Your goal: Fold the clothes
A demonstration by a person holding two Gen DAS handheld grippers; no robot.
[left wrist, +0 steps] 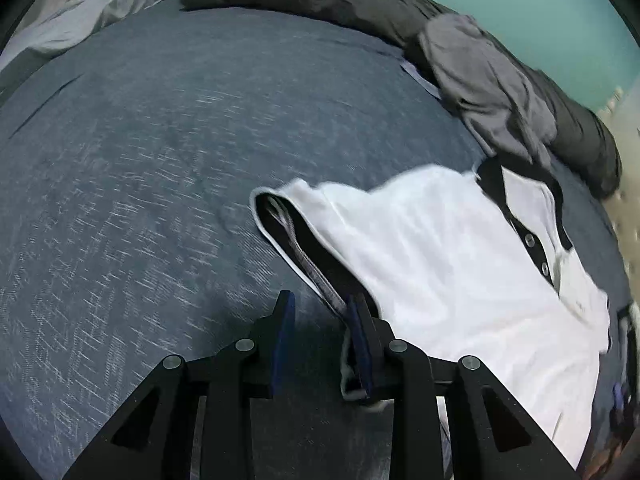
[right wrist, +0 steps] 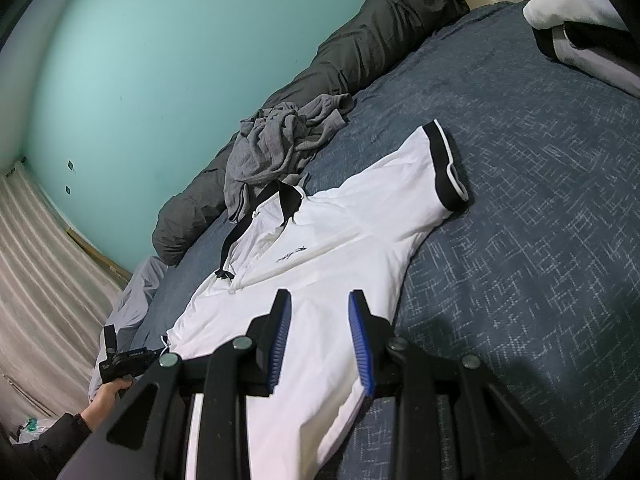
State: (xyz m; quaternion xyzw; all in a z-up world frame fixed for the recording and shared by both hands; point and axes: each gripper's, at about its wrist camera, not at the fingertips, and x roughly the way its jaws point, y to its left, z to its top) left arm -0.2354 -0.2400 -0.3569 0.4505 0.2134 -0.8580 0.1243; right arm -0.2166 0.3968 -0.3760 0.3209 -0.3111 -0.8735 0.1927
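White short-sleeved polo shirt w/ black collar, placket and sleeve bands [right wrist: 320, 240] lies face-up, mostly flat, on the dark blue woven bedspread [right wrist: 520, 220]. In right wrist view it runs from approx 6 o'clock up toward 1 o'clock, where one black-cuffed sleeve [right wrist: 448, 164] sticks out.

Left gripper [left wrist: 320, 312]: jaws stand apart, not clamped. In left wrist view the other sleeve's black band [left wrist: 288, 240] trails down to the right-hand finger and seems to brush or hang at it; no pinch visible, cloth isn't between both pads.

Right gripper [right wrist: 320, 312]: jaws part-open, nothing held. Shirt body is right beneath them, but can't tell if the tips touch the fabric.

Handling, as judged: light, soft knit, no stiffness, will sag and drape when lifted and drag on the textured bedspread. Not fragile. Thin single layers may slip or bunch, so pinch a doubled edge. Best holds: the thick black sleeve band, shoulder seam, or hem corner. Avoid the buttons [left wrist: 530, 240] on the placket.

Crumpled grey garment [right wrist: 272, 144] sits at approx 11 o'clock just beyond the collar, against a long dark grey bolster [right wrist: 360, 48]; keep the collar clear of it. Person's hand [right wrist: 106, 398] at 8 o'clock grips the other tool's handle.
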